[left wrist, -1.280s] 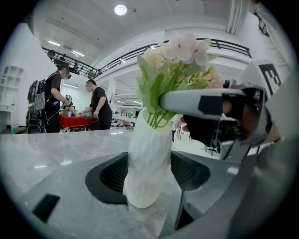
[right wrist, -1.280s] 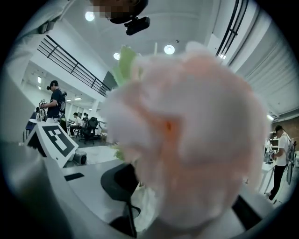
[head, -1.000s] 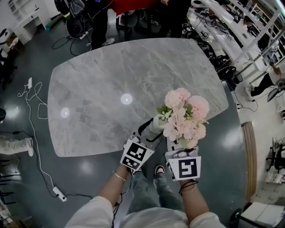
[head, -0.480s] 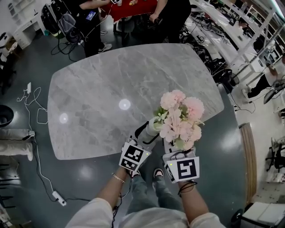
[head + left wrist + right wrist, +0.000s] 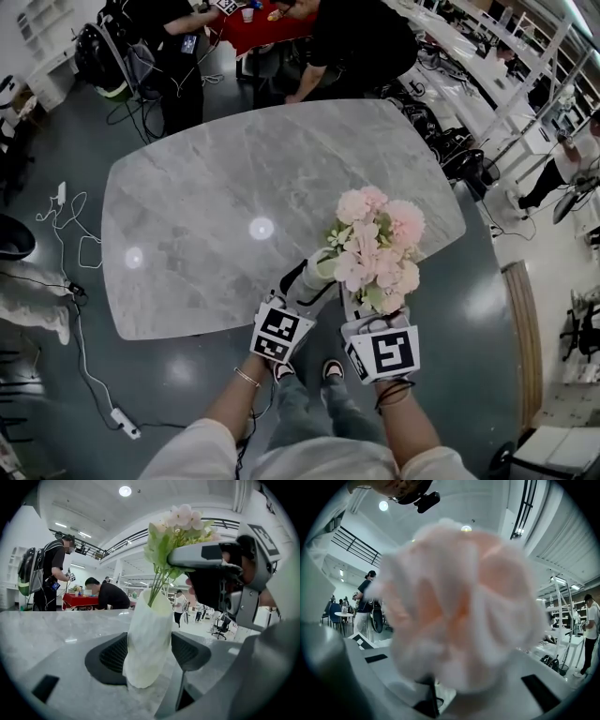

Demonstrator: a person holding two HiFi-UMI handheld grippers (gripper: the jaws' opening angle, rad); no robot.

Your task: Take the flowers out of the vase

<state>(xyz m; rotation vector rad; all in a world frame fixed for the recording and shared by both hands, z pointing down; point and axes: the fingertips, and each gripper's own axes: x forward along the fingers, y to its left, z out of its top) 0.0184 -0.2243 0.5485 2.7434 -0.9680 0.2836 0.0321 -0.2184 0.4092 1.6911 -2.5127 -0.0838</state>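
A bunch of pink flowers (image 5: 377, 247) with green stems stands in a pale faceted vase (image 5: 322, 266) near the front edge of the grey marble table (image 5: 216, 169). My left gripper (image 5: 309, 281) is shut on the vase (image 5: 147, 639), one dark pad on each side of it. Just above the vase mouth, my right gripper (image 5: 361, 298) has the stems between its jaws, which are closing on them. In the left gripper view it hangs over the vase under the blooms (image 5: 180, 520). A blurred pink bloom (image 5: 459, 606) fills the right gripper view and hides most of the jaws.
Two people (image 5: 347, 42) bend over by a red table (image 5: 262, 23) beyond the far edge of the marble table. White cables (image 5: 70, 225) and a power strip (image 5: 122, 412) lie on the floor at left. Desks and chairs (image 5: 487, 155) stand at right.
The right gripper and the flowers have risen slightly above the vase. The left gripper and vase have kept still. The people beyond the table have shifted.
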